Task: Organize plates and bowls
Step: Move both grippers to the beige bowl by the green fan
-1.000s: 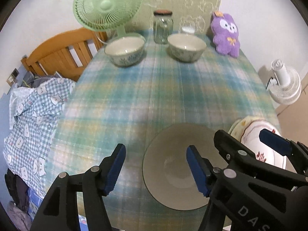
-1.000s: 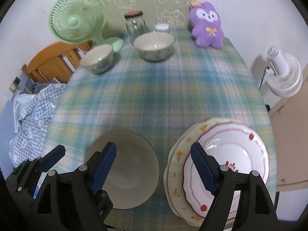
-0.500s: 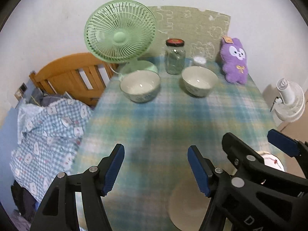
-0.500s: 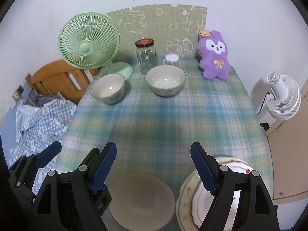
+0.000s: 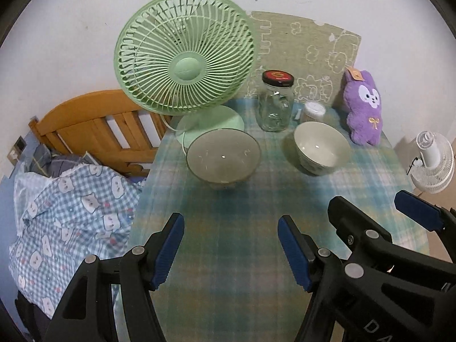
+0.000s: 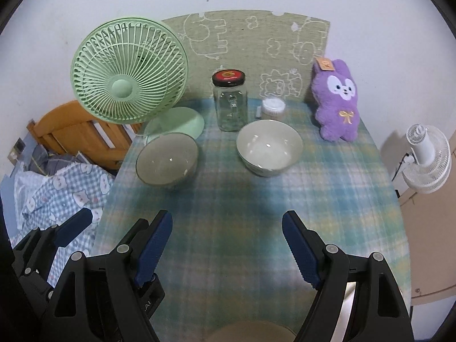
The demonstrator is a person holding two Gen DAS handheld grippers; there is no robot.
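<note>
Two pale bowls stand at the far end of the plaid table: the left bowl [image 5: 223,156] [image 6: 166,159] in front of the green fan, the right bowl [image 5: 322,148] [image 6: 269,146] near the glass jar. My left gripper [image 5: 230,250] is open over bare cloth, short of the left bowl, with nothing between its blue pads. My right gripper [image 6: 228,248] [image 5: 376,208] is open too, side by side with the left, short of the right bowl. The rim of a grey bowl [image 6: 250,332] shows at the bottom edge of the right wrist view. A left fingertip [image 6: 74,225] shows at the left there.
A green table fan [image 5: 185,54], a glass jar with a dark lid [image 5: 275,102], a small white tub [image 5: 313,111] and a purple plush toy [image 5: 364,108] line the table's far edge. Left of the table is a wooden bed frame [image 5: 94,125] with a checked blanket [image 5: 71,199]. A white floor fan [image 5: 433,162] stands right.
Both grippers have moved forward over the table toward the two far bowls. The near grey bowl and the stacked plates have slipped out of view below. Both stay open.
</note>
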